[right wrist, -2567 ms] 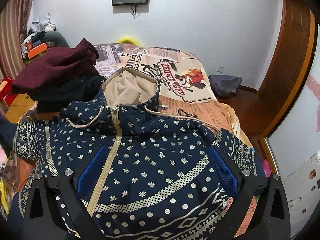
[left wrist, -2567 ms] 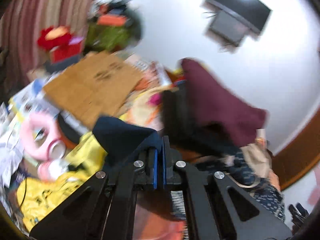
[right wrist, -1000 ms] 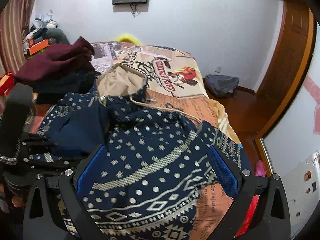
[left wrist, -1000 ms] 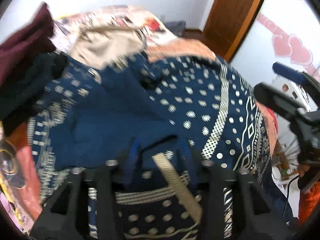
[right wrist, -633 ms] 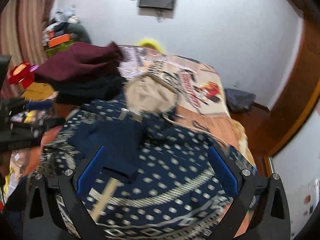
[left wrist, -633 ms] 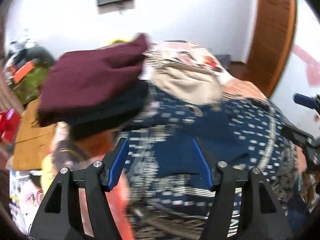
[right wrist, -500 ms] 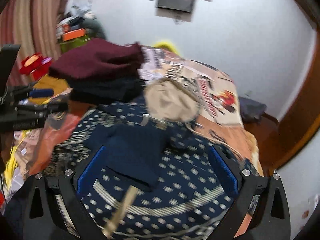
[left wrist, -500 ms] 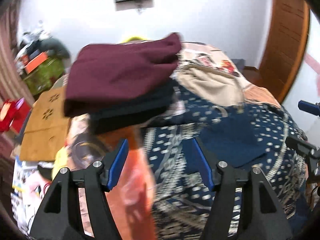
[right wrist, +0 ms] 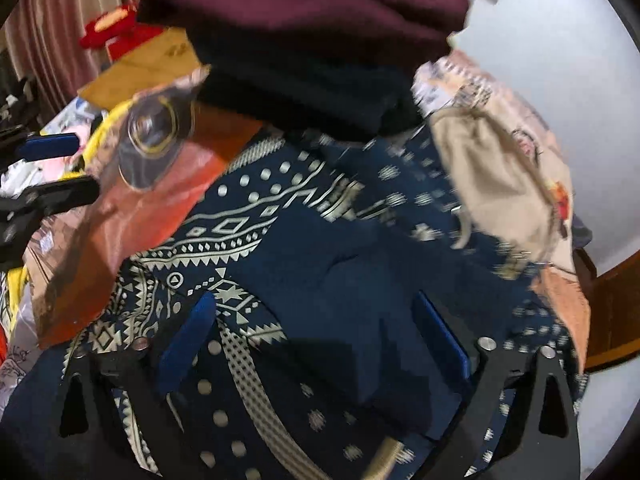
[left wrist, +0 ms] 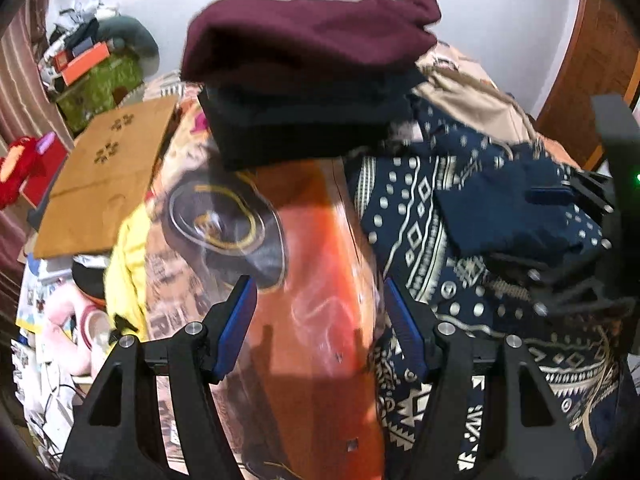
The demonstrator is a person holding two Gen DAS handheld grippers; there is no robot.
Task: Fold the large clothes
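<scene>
A navy hoodie (left wrist: 416,236) with white dots and geometric bands lies spread on the bed. Its beige-lined hood (right wrist: 492,184) points to the far end. One plain navy sleeve (right wrist: 332,280) is folded across its front. My left gripper (left wrist: 318,322) hovers open over the orange bedsheet (left wrist: 316,264), just left of the hoodie's edge, nothing between its fingers. My right gripper (right wrist: 314,340) hangs low over the folded sleeve. Its jaws are closing, and the sleeve lies beneath the gap with the pads clear of it. Each gripper shows in the other's view: the right gripper (left wrist: 600,200), the left gripper (right wrist: 44,172).
A folded maroon garment (left wrist: 308,40) sits on a black one (left wrist: 304,120) at the bed's far left, touching the hoodie's shoulder. Left of the bed lie a cardboard sheet (left wrist: 108,172), a green box (left wrist: 100,88), a red toy (left wrist: 20,168) and floor clutter. A wooden door (left wrist: 592,60) stands right.
The left gripper let go of the sleeve, opened and swung left off the hoodie to the bedsheet. The right gripper rolled, dropped lower over the folded sleeve and narrowed slightly.
</scene>
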